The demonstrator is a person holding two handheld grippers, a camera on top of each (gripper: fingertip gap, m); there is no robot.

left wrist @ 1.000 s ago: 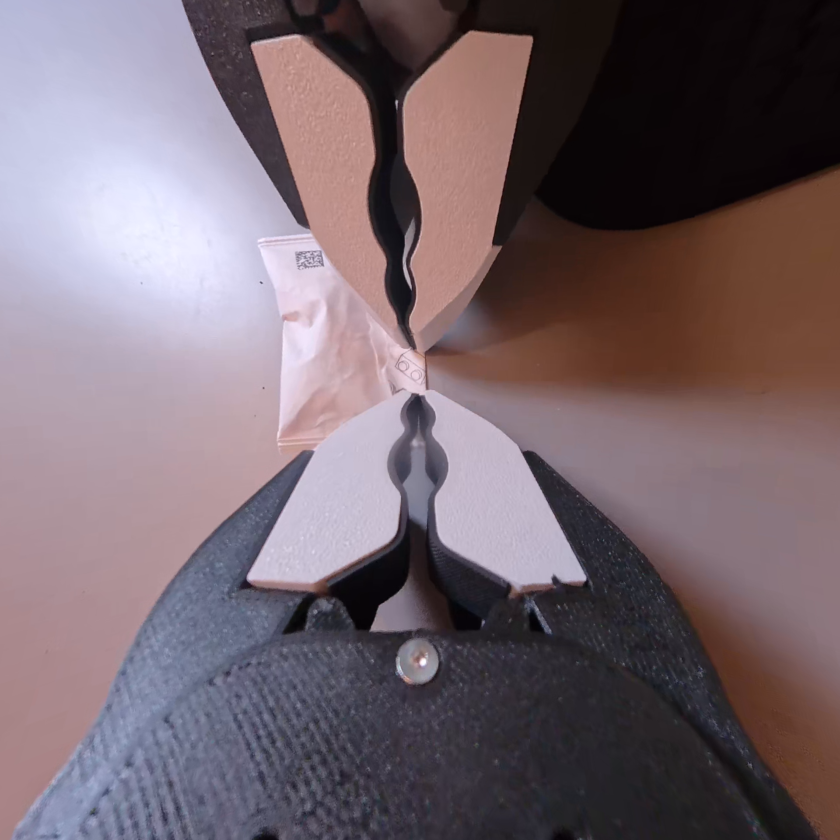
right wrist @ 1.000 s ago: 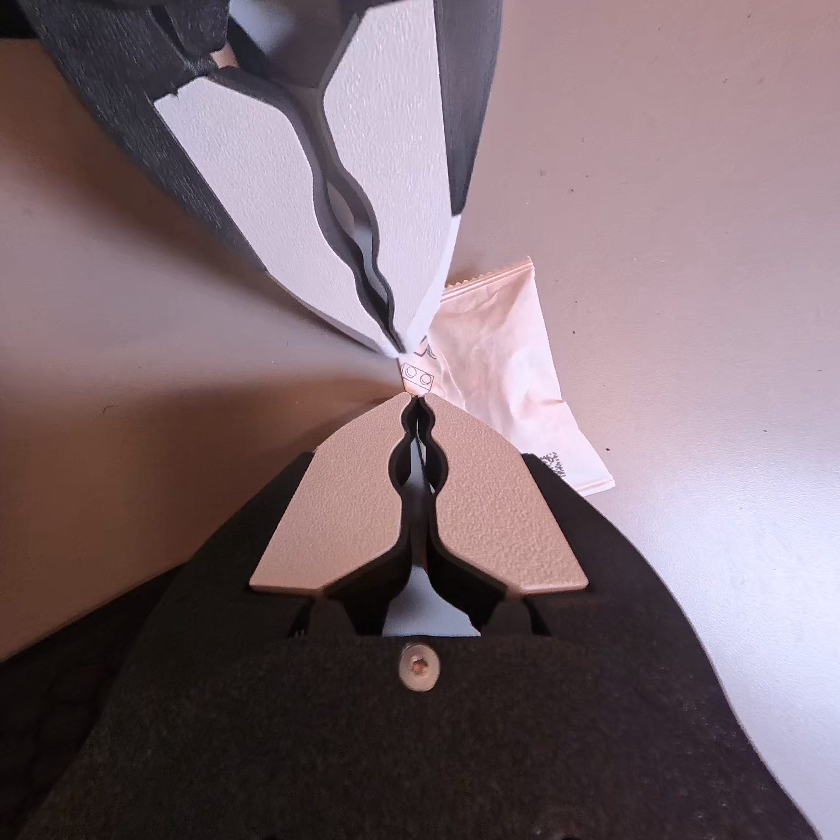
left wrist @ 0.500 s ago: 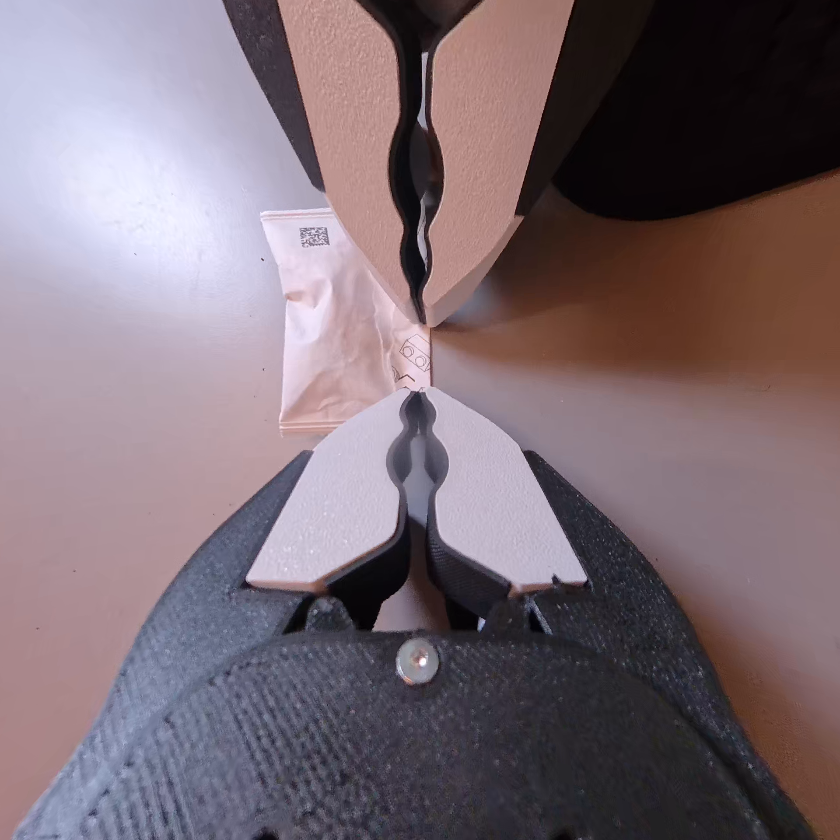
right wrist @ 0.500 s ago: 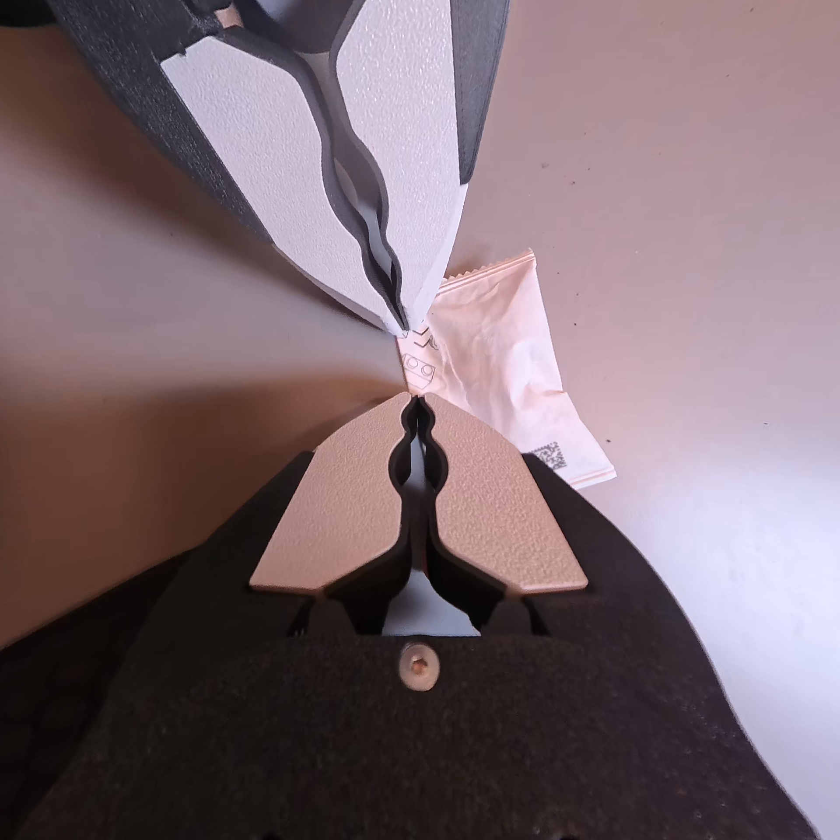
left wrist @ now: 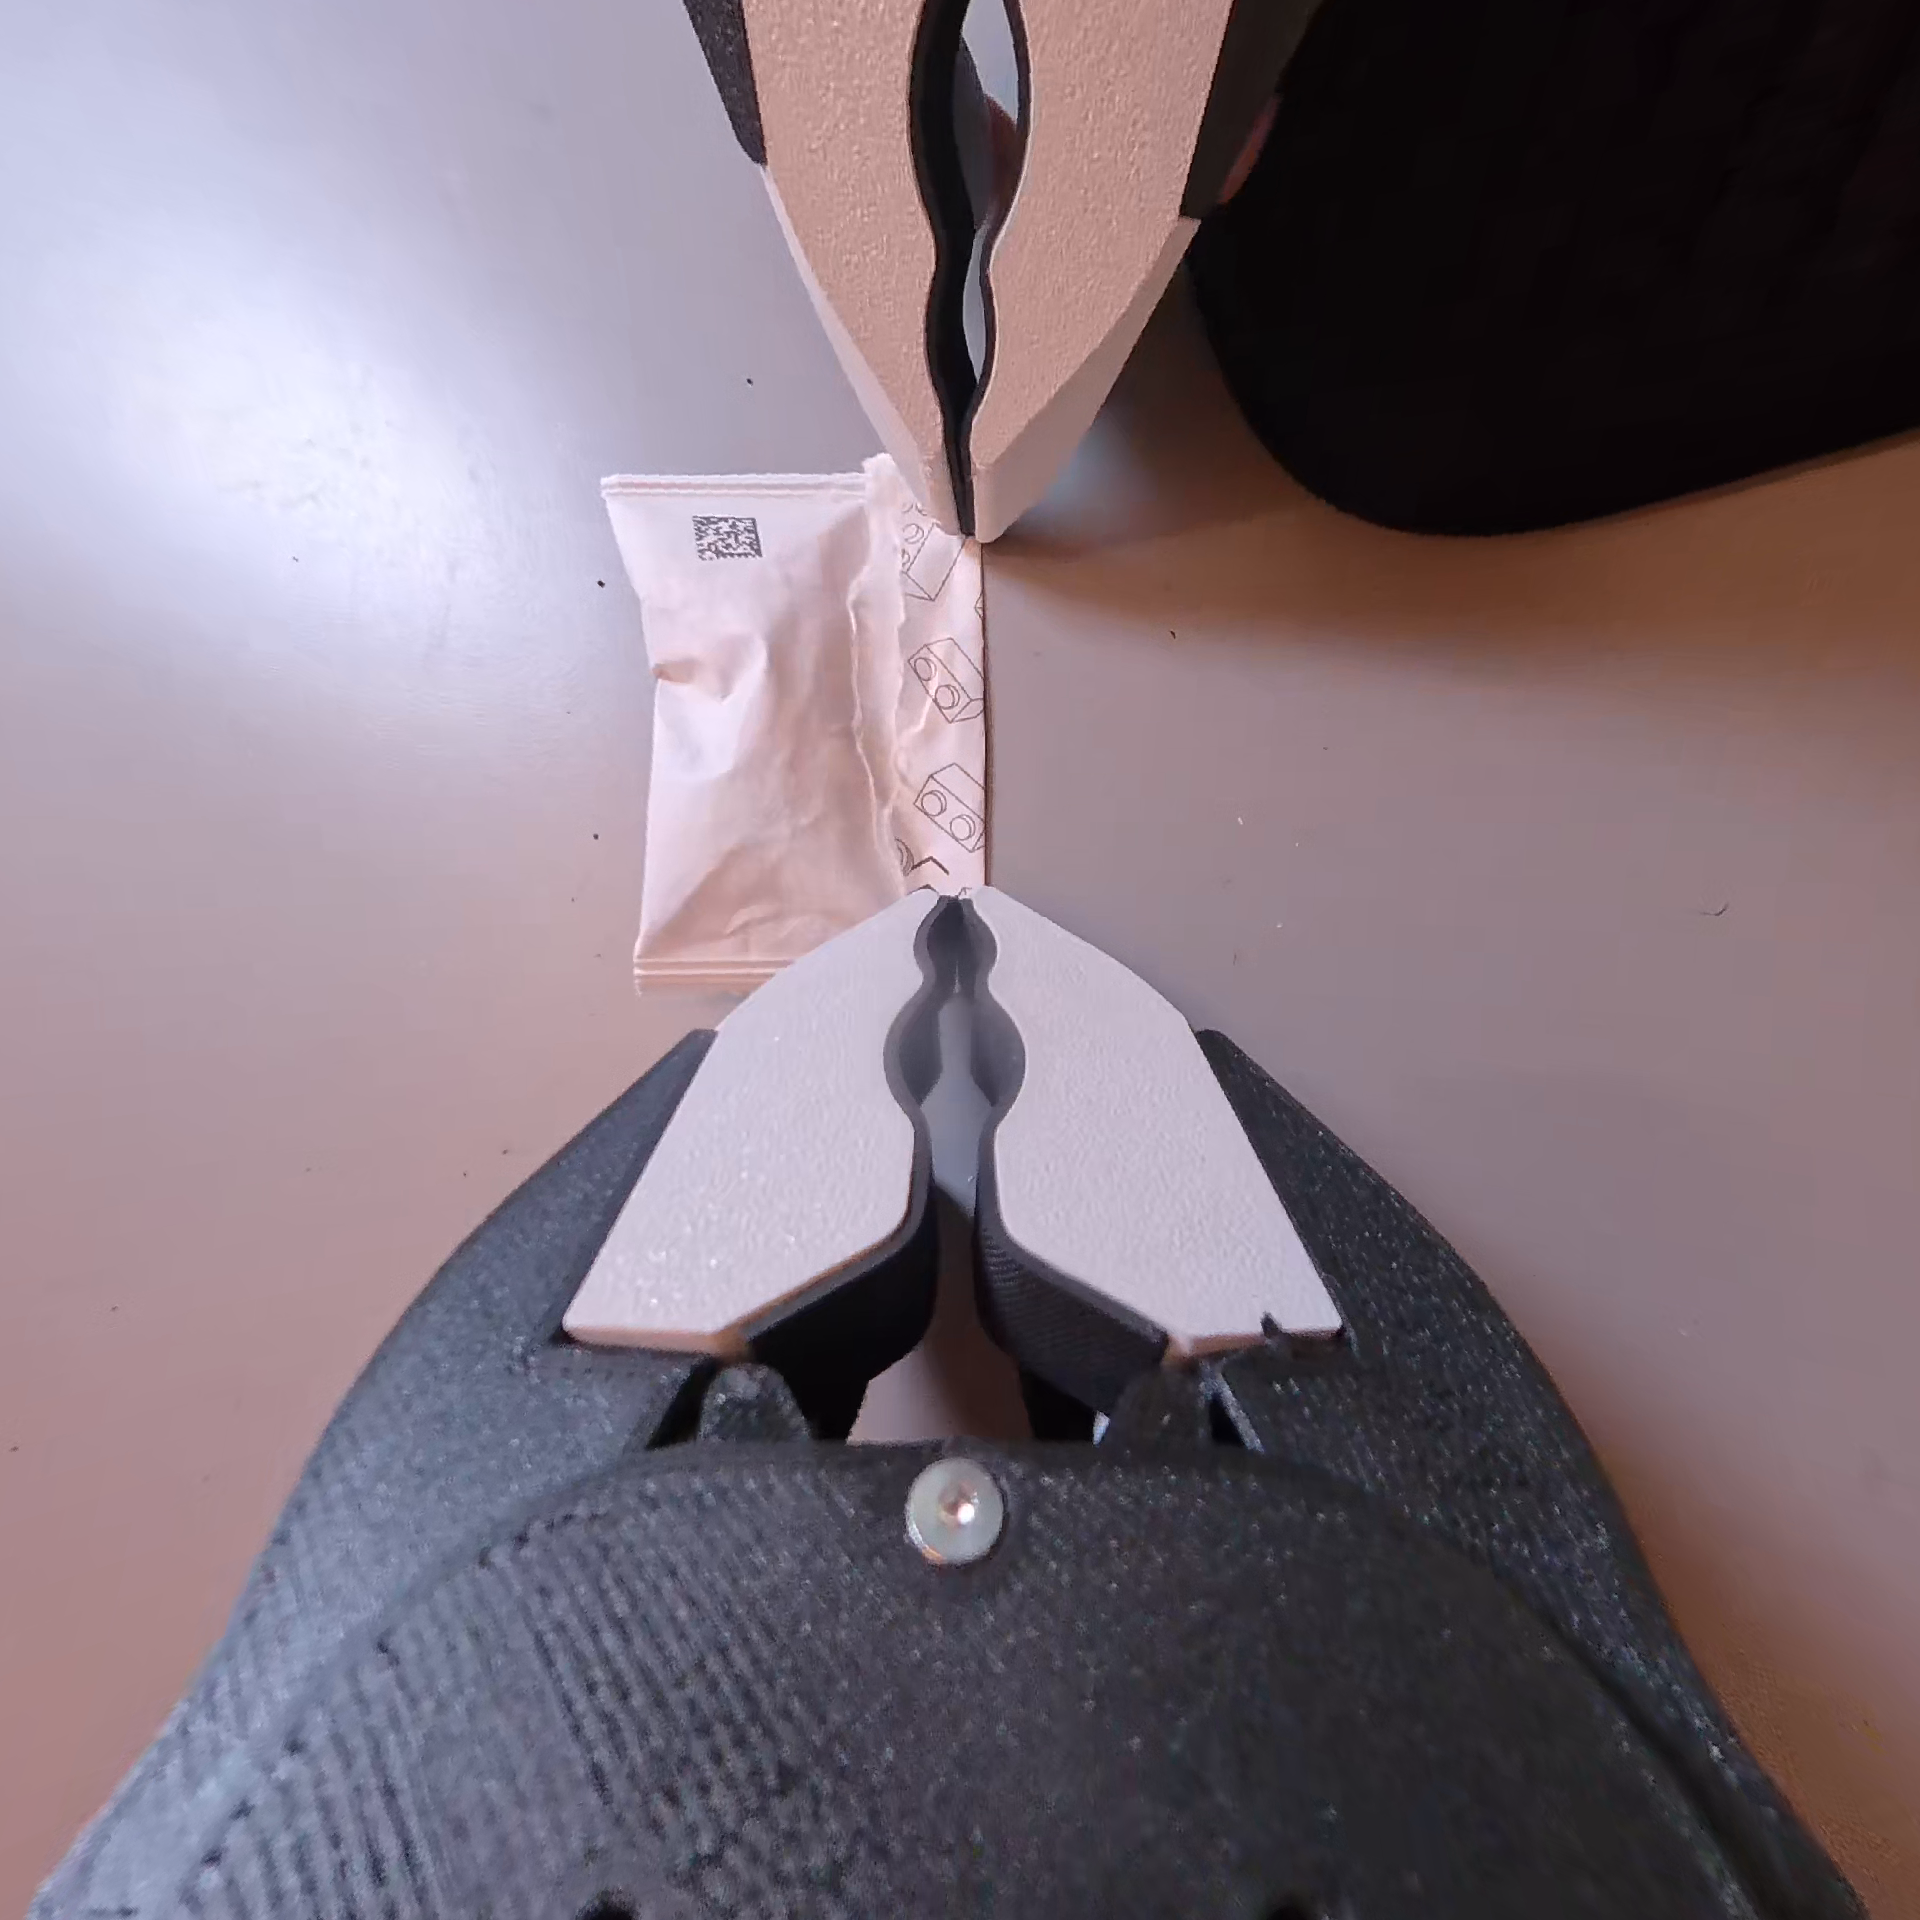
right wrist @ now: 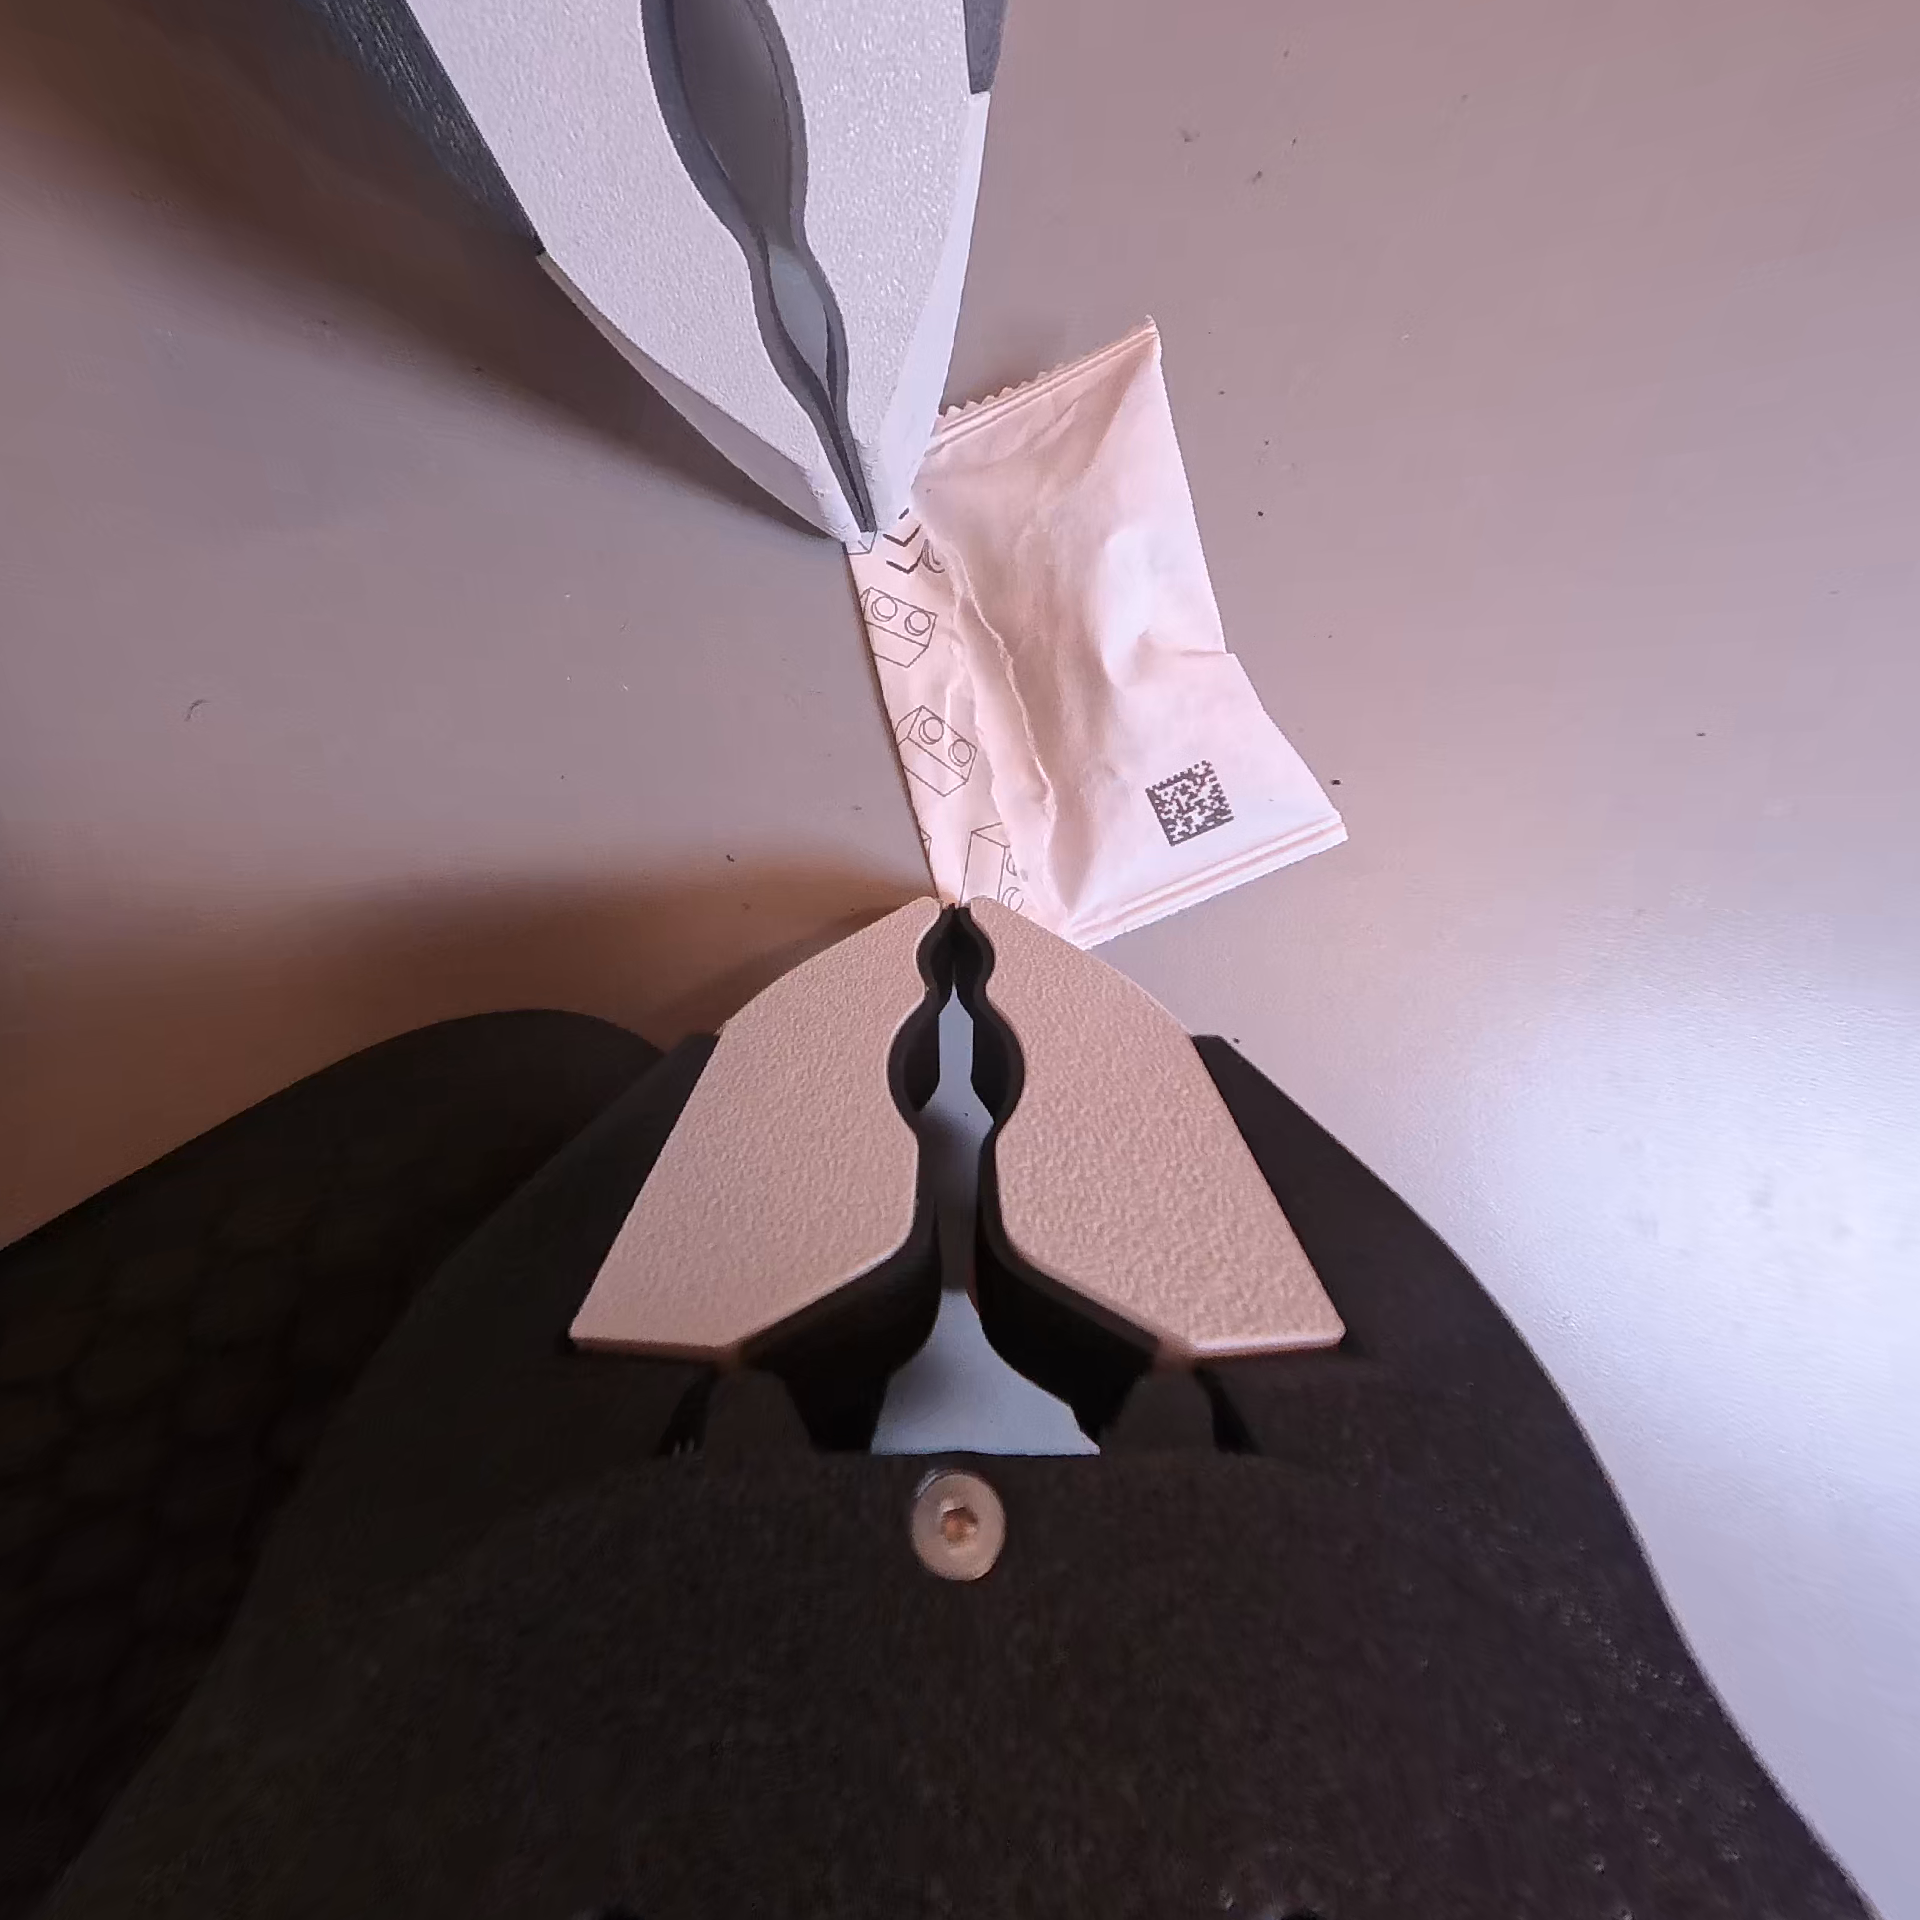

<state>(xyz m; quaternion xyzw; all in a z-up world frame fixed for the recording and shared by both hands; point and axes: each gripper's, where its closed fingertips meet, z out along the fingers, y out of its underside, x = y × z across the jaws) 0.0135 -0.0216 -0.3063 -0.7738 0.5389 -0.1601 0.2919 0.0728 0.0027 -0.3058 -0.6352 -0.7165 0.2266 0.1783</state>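
A small white paper bag (left wrist: 758, 727) with a printed square code lies on the grey table (left wrist: 312, 312). Its edge strip (left wrist: 945, 686), printed with brick drawings, is stretched taut between my two grippers, and a ragged tear runs between the strip and the bag's body. My left gripper (left wrist: 951, 899) is shut on the near end of the strip. My right gripper (left wrist: 966, 530) is shut on the far end. In the right wrist view the bag (right wrist: 1101, 644) lies to the right, with my right gripper (right wrist: 951, 914) and left gripper (right wrist: 857, 525) pinching the strip (right wrist: 914, 675).
A black rounded object (left wrist: 1558, 260) sits at the upper right of the left wrist view. It also shows at the lower left of the right wrist view (right wrist: 156, 1247). The grey table (right wrist: 1558, 312) spreads around the bag. Across from one pair of fingers to the other is roughly 7 cm.
The two grippers have drawn apart, both still shut on the bag's edge. The strip between them has grown longer and a tear has opened along the bag's side.
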